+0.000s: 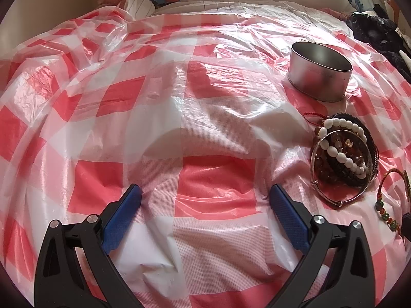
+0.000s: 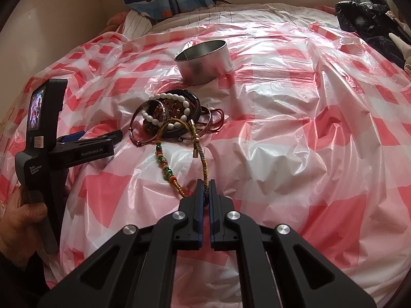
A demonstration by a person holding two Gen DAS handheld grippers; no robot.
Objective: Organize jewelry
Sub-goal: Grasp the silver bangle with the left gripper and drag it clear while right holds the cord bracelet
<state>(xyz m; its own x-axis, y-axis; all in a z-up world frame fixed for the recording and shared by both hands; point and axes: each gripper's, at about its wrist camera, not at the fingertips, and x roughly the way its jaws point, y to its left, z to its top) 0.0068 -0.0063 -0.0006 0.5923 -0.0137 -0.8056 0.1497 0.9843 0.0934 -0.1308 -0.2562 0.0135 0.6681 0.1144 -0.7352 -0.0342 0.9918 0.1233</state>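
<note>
Right gripper [image 2: 205,183]: jaws pinched on the braided cord [image 2: 201,154].
Left gripper [image 1: 205,192]: jaws wide apart, empty.
Cord: trailing from the jewelry pile [image 2: 170,114].
Tin [image 2: 205,61]: beyond the pile, on the sheet [image 2: 295,133].

Tin [image 2: 205,61] stands behind bracelet pile [image 2: 170,114] on sheet [image 2: 295,133].

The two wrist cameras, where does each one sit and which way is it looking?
Left wrist: sits on the left tongs, looking down along their open fingers at the checked plastic sheet; tin and bracelet pile off to the right.
Right wrist: sits on the right tongs, shut on a braided cord bracelet, facing the pile and tin; the left hand and its tongs show at the left.
Shared: tin, pile, sheet.
</note>
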